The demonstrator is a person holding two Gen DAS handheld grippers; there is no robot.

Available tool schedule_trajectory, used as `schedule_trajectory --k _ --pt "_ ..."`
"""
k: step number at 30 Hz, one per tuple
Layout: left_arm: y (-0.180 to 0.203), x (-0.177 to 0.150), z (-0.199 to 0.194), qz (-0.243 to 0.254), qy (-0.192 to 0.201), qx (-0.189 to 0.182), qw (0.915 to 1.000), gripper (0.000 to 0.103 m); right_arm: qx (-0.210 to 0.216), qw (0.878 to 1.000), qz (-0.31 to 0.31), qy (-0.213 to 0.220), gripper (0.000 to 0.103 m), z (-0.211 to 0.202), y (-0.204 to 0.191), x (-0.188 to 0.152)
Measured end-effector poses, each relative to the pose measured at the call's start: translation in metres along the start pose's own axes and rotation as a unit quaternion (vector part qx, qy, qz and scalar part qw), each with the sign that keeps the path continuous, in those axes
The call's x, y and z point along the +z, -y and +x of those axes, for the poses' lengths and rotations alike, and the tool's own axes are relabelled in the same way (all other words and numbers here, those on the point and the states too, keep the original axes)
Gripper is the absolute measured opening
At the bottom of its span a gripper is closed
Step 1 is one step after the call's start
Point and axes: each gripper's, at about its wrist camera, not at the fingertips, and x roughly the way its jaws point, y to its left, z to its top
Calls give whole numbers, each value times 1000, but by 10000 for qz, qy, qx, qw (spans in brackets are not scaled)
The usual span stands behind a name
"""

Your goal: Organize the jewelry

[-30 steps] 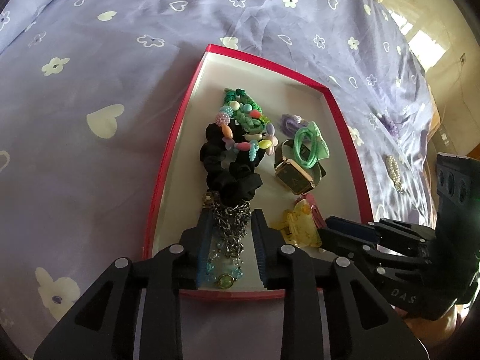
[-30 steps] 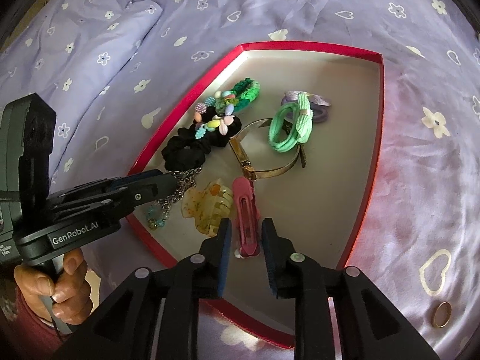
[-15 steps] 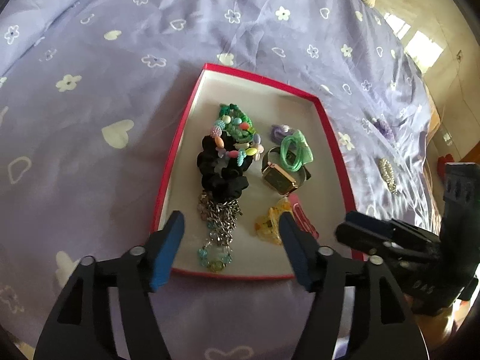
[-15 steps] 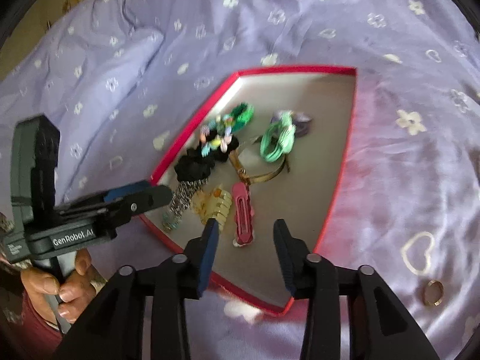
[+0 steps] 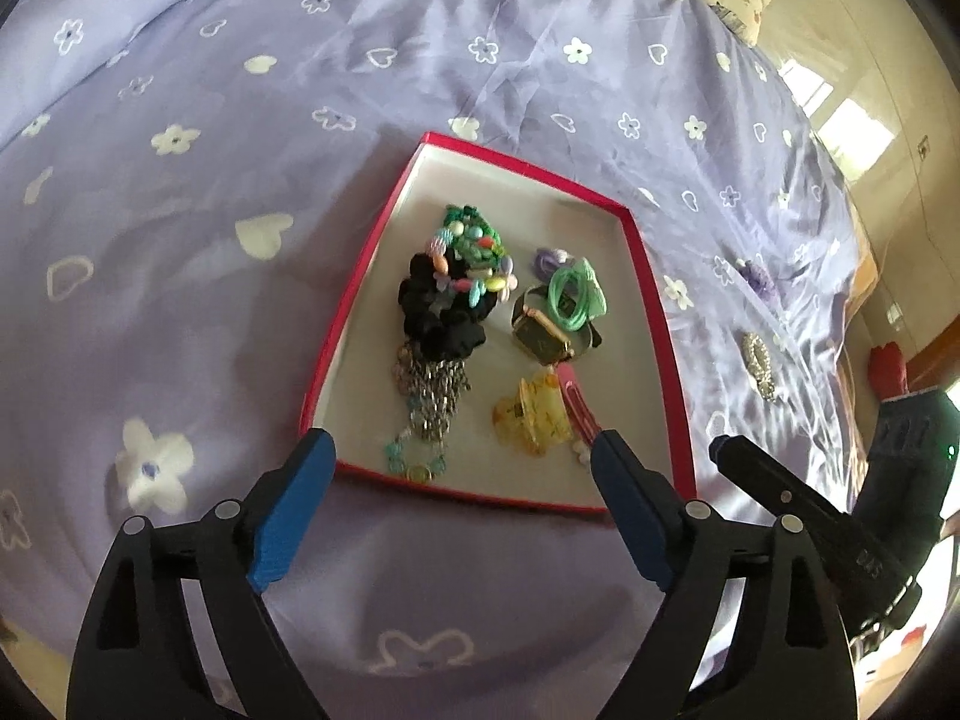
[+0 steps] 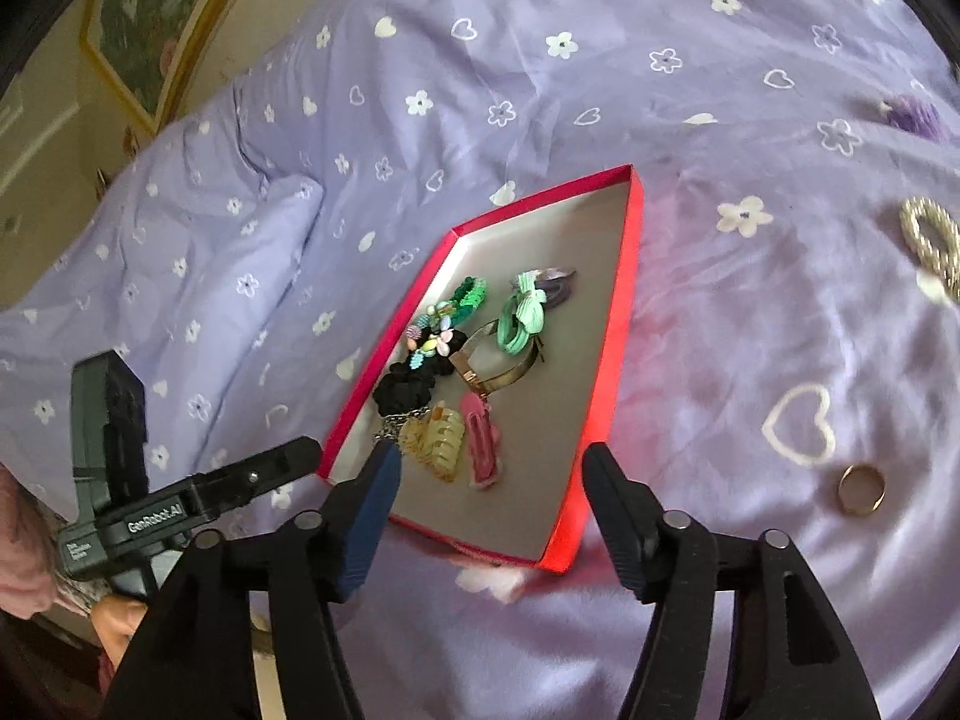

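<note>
Lilac bedding (image 5: 252, 138) printed with white flowers and hearts fills our left wrist view. At centre lies one red-rimmed tray (image 5: 651, 324), its pale floor bare along the top and right. Inside it we count one black scrunchie (image 5: 435, 315), one green beaded piece (image 5: 474, 240), one chain necklace (image 5: 435, 396), one watch (image 5: 540, 339), one green hair tie (image 5: 576, 294), one yellow claw clip (image 5: 534, 417) and one pink clip (image 5: 579, 402), whose lower end is hidden behind a blue pad. Our left gripper (image 5: 459, 468) hangs over the tray's near edge, jaws opening wide, nothing between them. One pearl clip (image 5: 759, 360) and a purple item (image 5: 757, 277), too small to identify, lie on the bedding at right. The right gripper (image 5: 780, 492) enters at lower right, partly cut off.

In our right wrist view, the same tray (image 6: 618, 324) runs diagonally through the centre with the jewelry crowded along its left wall and open floor along the right. Our right gripper (image 6: 489, 471) spans the tray's near corner, jaws opening, empty; its left pad covers the necklace's end. On the bedding at right we count one gold ring (image 6: 862, 489) and the pearl clip (image 6: 930, 237), cut by the frame edge. The left gripper (image 6: 264, 471) shows at lower left, a hand (image 6: 123, 615) beneath it mostly hidden.
</note>
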Motion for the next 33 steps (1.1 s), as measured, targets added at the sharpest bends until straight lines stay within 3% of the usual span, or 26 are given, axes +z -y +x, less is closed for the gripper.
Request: schedule_trajectory --k 8,16,22,26,27,29,33 --pt "-6 -20 -17 -137 195 326 9992 88 354 9985 232 354 77 -16 2 -19" --pt "3 -30 -46 278 673 949 9928 92 1 9981 -207 585 82 -36 -14 -25" --pt "19 -36 -68 720 1109 1306 9826 101 -435 9939 -628 800 88 -55 -30 -20" --pt "34 -36 -77 1067 1390 1500 9730 103 -685 9841 -1142 1173 97 -75 -48 -9" --pt "37 -36 -77 1132 1428 1565 9707 103 -740 9804 -1299 1284 103 -78 -52 -7" --pt "41 -35 -73 1261 1420 1706 9669 103 -863 9761 -1565 1237 103 -77 -58 -5" --pt "40 -39 -61 1238 1267 1777 9680 103 -781 9803 -1470 1062 103 -67 -53 -12"
